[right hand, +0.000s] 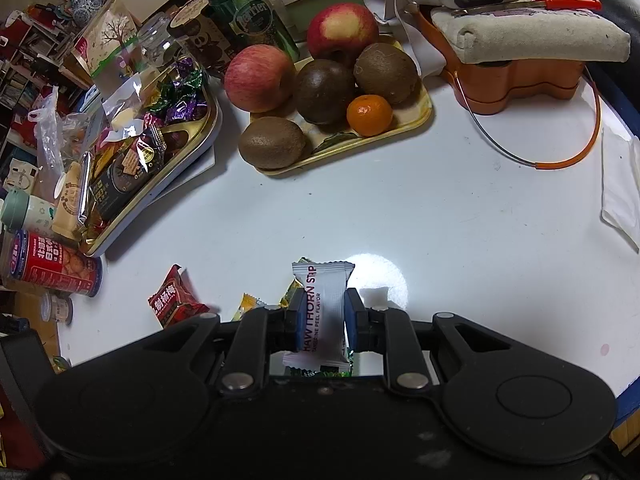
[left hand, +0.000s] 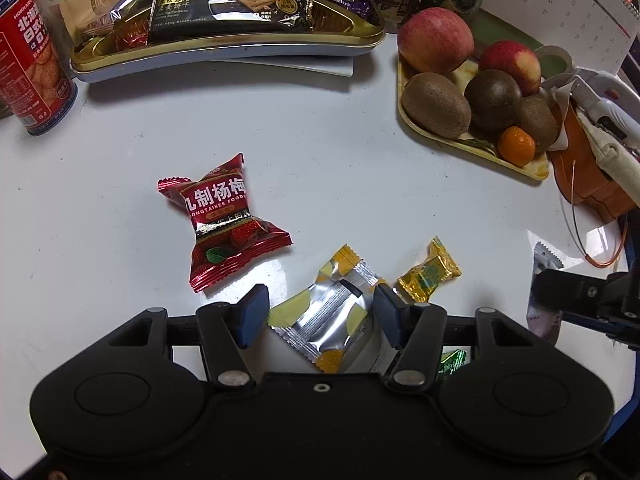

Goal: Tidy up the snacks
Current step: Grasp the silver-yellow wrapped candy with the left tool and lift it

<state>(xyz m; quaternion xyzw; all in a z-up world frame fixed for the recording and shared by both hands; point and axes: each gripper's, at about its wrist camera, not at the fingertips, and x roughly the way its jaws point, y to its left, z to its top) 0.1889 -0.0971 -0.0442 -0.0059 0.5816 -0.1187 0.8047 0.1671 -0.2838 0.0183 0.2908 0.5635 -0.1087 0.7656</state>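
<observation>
Two grippers: right gripper [right hand: 321, 322] clamps the hawthorn strip [right hand: 323, 312]; left gripper [left hand: 320, 312] (jaws spread) straddles a silver packet [left hand: 328, 312], which could skid aside on closing.

On the white worktop [left hand: 100, 240], the plum candy wrapper [left hand: 222, 222] is glossy red with white lettering; beside it, a silver packet [left hand: 326, 316] carries yellow patches, then a gold candy [left hand: 429, 272]. The hawthorn strip wrapper [right hand: 322, 312] is white with purple print.
</observation>
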